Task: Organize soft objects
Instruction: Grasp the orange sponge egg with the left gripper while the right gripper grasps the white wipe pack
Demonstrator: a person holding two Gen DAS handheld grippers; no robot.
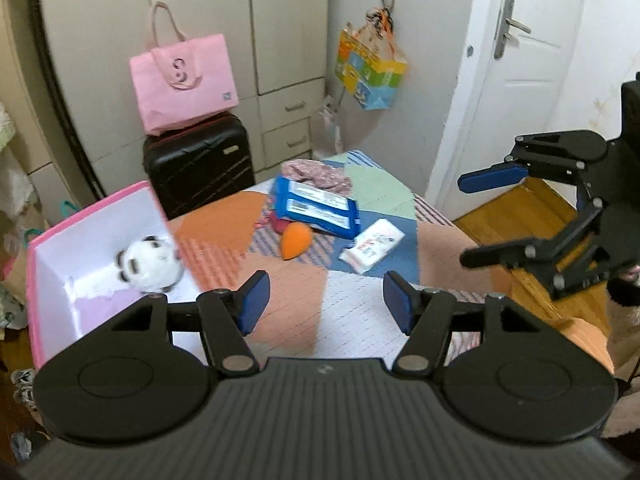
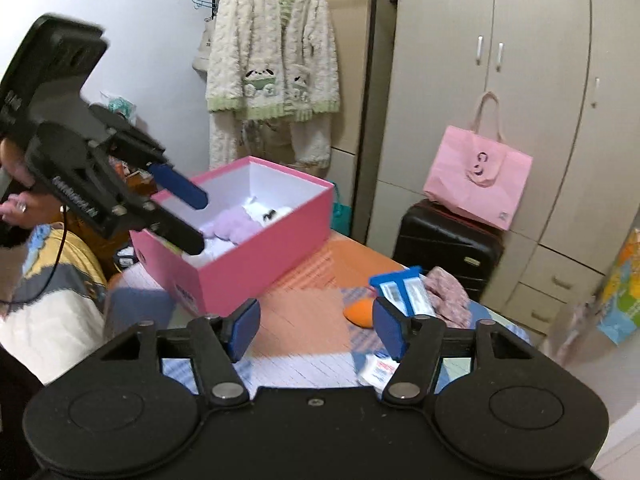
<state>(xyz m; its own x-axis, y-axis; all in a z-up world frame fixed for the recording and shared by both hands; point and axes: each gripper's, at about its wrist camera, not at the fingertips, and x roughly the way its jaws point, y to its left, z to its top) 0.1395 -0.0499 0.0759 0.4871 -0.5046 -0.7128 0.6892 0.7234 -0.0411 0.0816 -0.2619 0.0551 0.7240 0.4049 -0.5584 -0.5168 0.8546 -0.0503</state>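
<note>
A pink box (image 1: 36, 264) (image 2: 256, 256) stands on the patchwork cloth at the left. In it lie a white panda plush (image 1: 150, 266) (image 2: 266, 213) and a lilac soft thing (image 2: 234, 227). An orange soft toy (image 1: 295, 240) (image 2: 359, 313), a blue wipes pack (image 1: 316, 206) (image 2: 404, 288), a white tissue pack (image 1: 372, 245) (image 2: 378, 370) and a pink patterned cloth (image 1: 316, 174) (image 2: 448, 294) lie on the table's middle. My left gripper (image 1: 325, 304) (image 2: 188, 216) is open and empty, just right of the box. My right gripper (image 2: 316, 326) (image 1: 466, 218) is open and empty, held above the table's right side.
The table (image 1: 360, 320) has a patchwork cover. A black suitcase (image 1: 200, 164) (image 2: 448, 248) with a pink bag (image 1: 184, 84) (image 2: 478, 176) on it stands behind it, before a wardrobe (image 1: 280, 40). A white door (image 1: 520, 60) is at the right. A fleece robe (image 2: 272, 60) hangs on the wall.
</note>
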